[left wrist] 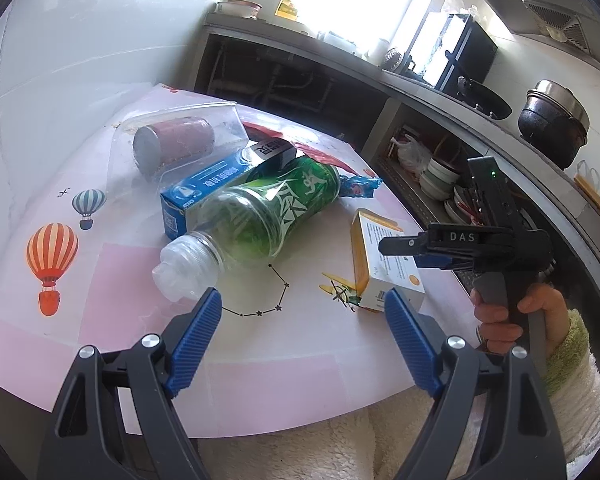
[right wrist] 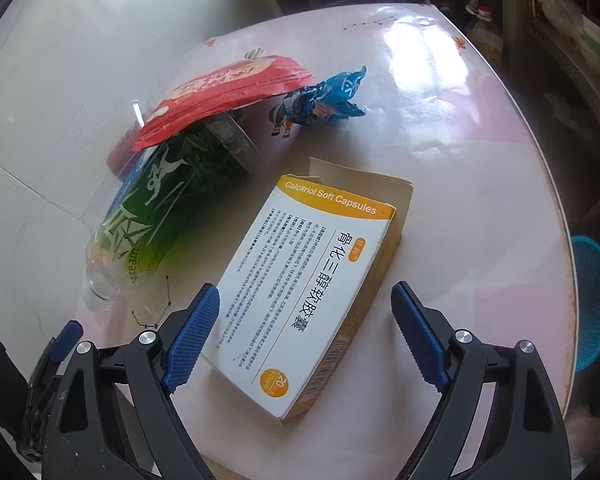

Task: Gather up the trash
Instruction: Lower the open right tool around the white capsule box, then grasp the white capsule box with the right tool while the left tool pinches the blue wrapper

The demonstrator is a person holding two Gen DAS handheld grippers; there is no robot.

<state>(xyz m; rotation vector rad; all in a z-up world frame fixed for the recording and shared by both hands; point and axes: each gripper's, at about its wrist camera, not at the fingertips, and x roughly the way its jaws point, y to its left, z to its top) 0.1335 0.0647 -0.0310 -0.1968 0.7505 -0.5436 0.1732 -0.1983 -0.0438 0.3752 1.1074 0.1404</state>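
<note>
Right claw (right wrist: 304, 312): jaws spread wide, gripping nothing.
Left claw (left wrist: 302, 316): wide apart, empty.
Medicine box (right wrist: 312, 280): white with orange trim, end flap open, flat on counter (right wrist: 460, 168), between right claw's fingertips.
Green bottle (right wrist: 168, 208): lying left of it.

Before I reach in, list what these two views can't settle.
- Crinkled red foil pouch: left wrist view, mostly hidden behind the green-labelled plastic bottle.
- Round blue mesh basket: right wrist view, cut by the table edge.
- Maroon can: left wrist view, label blurred through its clear plastic tub.
</note>
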